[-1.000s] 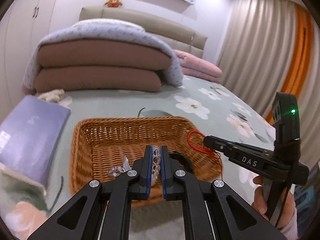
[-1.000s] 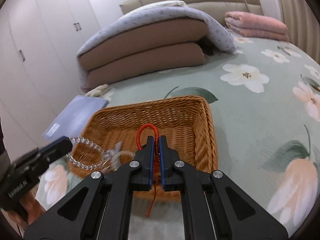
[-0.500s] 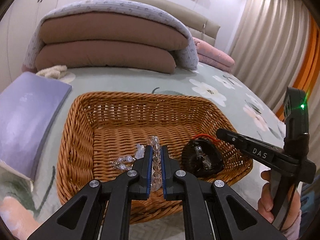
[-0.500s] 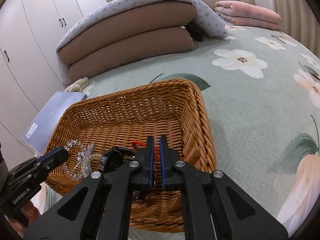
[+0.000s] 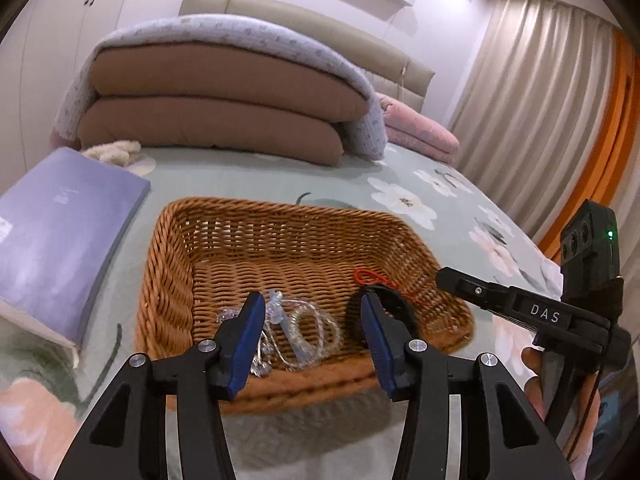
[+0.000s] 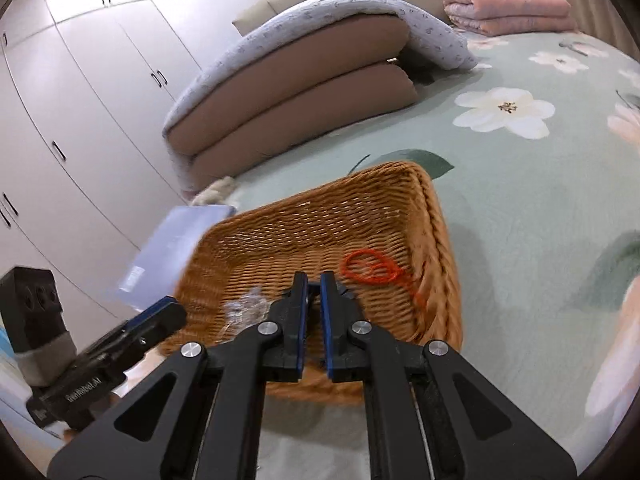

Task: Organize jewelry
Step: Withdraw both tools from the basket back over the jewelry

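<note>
Two grippers hang over one wicker basket point(image 5: 172, 280) on the flowered bed point(image 5: 256, 184). The left gripper point(image 5: 312, 312) has just been opening; its blue pads point(image 5: 248, 340) stand spread, touching nothing. Between and just beyond them, on the basket floor, lies one clear bead bracelet point(image 5: 308, 330), a loose coil with a crumpled clear tangle at its left; it lies flat, stretched roughly from left to right across the gripper's line.

The right gripper point(image 6: 314, 280) is pressed nearly together on a dark piece point(image 5: 394, 306) that shows just past its tips; what that piece is I cannot tell. One red cord point(image 6: 370, 266) loops out ahead and to the right of those tips, lying flat on the weave, its tail trailing toward the basket's right wall.

Left of the left gripper lies one lilac book point(image 5: 60, 240). Farther back sit two stacked brown cushions point(image 5: 224, 112) under a pale quilt point(image 5: 224, 30), and one folded pink blanket point(image 5: 420, 136) off to the right.
</note>
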Motion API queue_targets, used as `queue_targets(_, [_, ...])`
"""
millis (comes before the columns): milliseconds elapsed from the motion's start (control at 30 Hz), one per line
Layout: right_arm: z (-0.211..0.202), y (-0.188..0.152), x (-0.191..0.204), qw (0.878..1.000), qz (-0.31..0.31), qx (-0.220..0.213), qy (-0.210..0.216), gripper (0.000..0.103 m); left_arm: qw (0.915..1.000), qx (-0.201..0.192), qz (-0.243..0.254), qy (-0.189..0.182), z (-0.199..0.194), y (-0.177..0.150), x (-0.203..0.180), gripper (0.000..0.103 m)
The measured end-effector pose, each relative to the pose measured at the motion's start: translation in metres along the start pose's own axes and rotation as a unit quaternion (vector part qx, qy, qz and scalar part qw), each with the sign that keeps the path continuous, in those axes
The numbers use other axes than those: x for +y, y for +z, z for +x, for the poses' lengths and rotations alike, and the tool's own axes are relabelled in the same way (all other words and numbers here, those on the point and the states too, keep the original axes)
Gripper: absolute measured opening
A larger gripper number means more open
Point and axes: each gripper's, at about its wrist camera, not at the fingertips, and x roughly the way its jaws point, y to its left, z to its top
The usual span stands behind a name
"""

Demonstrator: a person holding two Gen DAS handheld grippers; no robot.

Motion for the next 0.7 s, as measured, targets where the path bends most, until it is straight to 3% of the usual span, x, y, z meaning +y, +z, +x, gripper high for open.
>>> queue_targets(133, [-0.036, -0.023, 0.018, 1.000, -0.024, -0.008, -0.001, 0.007, 0.9994, -0.026, 0.022, -0.005, -0.041, -0.008, -0.016, 0.051])
queue_targets(333, [-0.091, -0.091, 0.040, 0.994, -0.084, -0.027, -0.060, 0.007, 0.9980, -0.044, 0.043, 0.015, -0.105, -0.050, -0.023, 0.052])
queue_targets(467, [-0.116, -0.128, 0.038, 0.998, -0.057, -0.004, -0.027, 0.006, 0.9983, -0.042, 0.030, 0.026, -0.141, -0.082, -0.014, 0.052])
queue_targets(600, [-0.144, -0.158, 0.038, 1.000, -0.029, -0.011, 0.003, 0.007, 0.9983, -0.039, 0.024, 0.035, -0.169, -0.108, -0.009, 0.052])
queue_targets(700, [-0.159, -0.177, 0.041, 1.000, -0.023, -0.009, 0.000, 0.007, 0.9984, -0.036, 0.022, 0.037, -0.184, -0.125, -0.008, 0.052])
